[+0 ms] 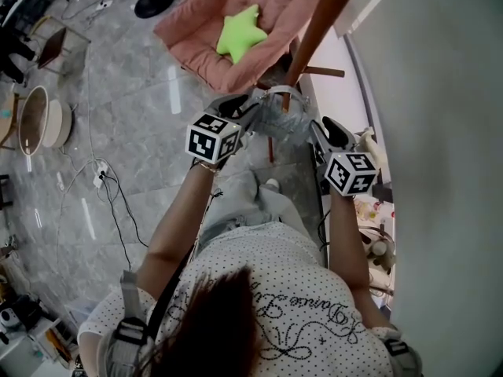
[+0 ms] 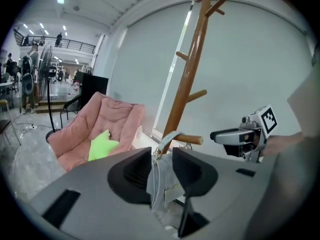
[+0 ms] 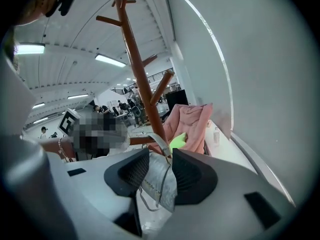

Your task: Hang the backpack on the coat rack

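Head view, far left: grey stone floor (image 1: 141,108), white cable (image 1: 75,181) trailing across it. Next over, a pink padded chair (image 1: 196,30) with a green star cushion (image 1: 239,32) lying on the seat.

Below the chair in frame comes the left gripper (image 1: 253,110), marker cube toward the person, jaws aimed at the rack. Its own view shows the jaws narrow and pinched onto a fold of the backpack (image 2: 159,181): grey fabric fills the gap, pads pressing both sides.

The backpack is off the floor, carried between the two grippers, right up against the pole of the wooden coat rack (image 1: 316,28). The top strap (image 2: 167,138) runs up from the fabric and lies over a low peg (image 2: 190,139) of the rack; whether the peg takes any weight cannot be told. The pole leans across the left gripper view, with more pegs higher up.

Then the right gripper (image 1: 317,130), on the other side of the bag, close to the pale wall (image 1: 440,132). Its view shows jaws likewise narrow, clamped on backpack fabric, with a thin cord loop hanging below the pads. The chair and cushion show past the pole there too.
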Motion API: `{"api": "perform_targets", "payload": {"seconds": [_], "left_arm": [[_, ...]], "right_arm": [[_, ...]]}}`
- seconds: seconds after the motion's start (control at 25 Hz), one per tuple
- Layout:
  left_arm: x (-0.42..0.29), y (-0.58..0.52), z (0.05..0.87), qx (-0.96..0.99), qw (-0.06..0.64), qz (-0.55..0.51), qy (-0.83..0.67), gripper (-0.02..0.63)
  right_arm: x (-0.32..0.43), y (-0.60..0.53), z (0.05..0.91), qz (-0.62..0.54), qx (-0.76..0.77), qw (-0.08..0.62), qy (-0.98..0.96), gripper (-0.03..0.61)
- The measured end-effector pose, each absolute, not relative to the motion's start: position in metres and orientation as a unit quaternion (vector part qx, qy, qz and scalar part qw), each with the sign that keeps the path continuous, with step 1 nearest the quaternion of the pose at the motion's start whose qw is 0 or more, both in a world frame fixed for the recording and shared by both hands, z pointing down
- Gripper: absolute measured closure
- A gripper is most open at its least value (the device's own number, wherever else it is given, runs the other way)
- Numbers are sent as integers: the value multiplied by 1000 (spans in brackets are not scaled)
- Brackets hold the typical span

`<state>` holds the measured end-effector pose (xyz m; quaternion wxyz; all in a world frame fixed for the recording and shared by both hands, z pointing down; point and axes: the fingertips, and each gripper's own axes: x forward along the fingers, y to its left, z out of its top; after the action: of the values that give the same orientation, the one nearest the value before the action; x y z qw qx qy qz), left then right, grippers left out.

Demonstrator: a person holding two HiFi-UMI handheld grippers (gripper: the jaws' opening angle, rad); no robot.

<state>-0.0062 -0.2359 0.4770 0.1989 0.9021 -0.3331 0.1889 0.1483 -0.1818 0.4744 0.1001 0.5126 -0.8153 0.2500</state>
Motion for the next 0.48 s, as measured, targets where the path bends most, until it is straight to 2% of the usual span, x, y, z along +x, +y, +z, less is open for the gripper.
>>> {"api": "perform_targets", "payload": {"seconds": [0.08,0.24,0.48], "left_arm": [[-3,-240,459,909,172,178,-336,517],[2,-241,421,920,126,154,-337,562],[6,-242,377,925,83,120,-350,591]], "right_arm": [[145,-185,462,229,513,100,-821,433],[137,-189,434,197,517,84,-829,470],[150,-196,386,124,561,55,-817,546]]}}
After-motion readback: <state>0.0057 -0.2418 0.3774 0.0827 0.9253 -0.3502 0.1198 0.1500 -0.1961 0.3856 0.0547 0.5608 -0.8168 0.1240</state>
